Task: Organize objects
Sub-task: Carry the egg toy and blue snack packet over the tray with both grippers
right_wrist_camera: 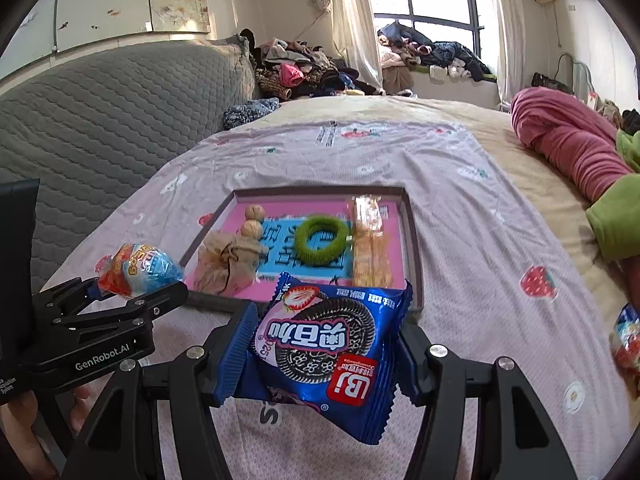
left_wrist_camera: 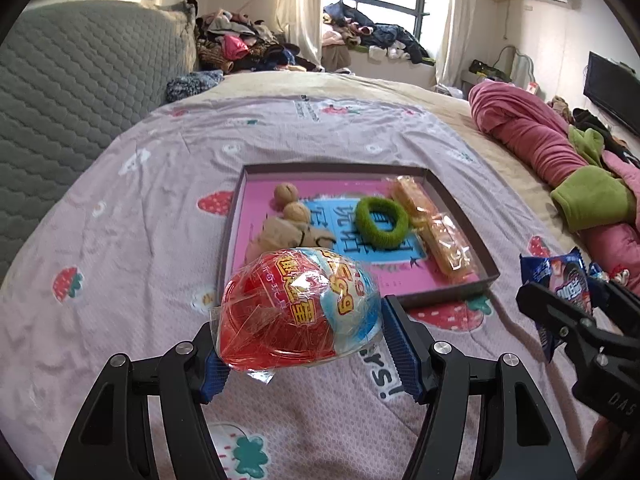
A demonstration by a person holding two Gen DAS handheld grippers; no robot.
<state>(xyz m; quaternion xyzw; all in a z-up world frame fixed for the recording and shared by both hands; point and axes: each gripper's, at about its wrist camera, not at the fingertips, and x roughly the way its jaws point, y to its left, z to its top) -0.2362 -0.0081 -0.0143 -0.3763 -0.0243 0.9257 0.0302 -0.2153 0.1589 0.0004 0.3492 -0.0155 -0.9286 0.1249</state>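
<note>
A: Now, panel one, the left wrist view. What does the left gripper [left_wrist_camera: 300, 340] hold?

B: An egg-shaped toy capsule [left_wrist_camera: 298, 308], red and white-blue, wrapped in clear film. Its blue-padded fingers [left_wrist_camera: 402, 348] press on both sides, and the capsule hangs above the pink strawberry-print sheet [left_wrist_camera: 140, 208] of the bed.

A: And panel two, the right wrist view?

B: The right gripper [right_wrist_camera: 322, 348] is clamped on a blue sandwich-cookie packet [right_wrist_camera: 332, 348], one pad on each edge. The packet is tilted, its printed face toward the camera, clear of the sheet.

A: Where is the shallow box tray [left_wrist_camera: 464, 224]?

B: Flat on the sheet, just beyond both grippers. Its floor is pink with a blue printed panel.

A: Contents?

B: Two walnuts [left_wrist_camera: 291, 202] at the left, one just behind the other. In front of them lies a tan cloth pouch [left_wrist_camera: 288, 238]. A green hair tie [left_wrist_camera: 382, 221] sits in the middle. Along the right wall lie orange wrapped wafer bars [left_wrist_camera: 436, 230], end to end.

A: Anything outside the tray?

B: A rolled pink blanket with green lining [left_wrist_camera: 560, 160] lies on the bed at the right. A grey quilted headboard [left_wrist_camera: 80, 80] stands at the left. In the right wrist view another small snack packet [right_wrist_camera: 628, 340] shows at the right edge, blurred.
</note>
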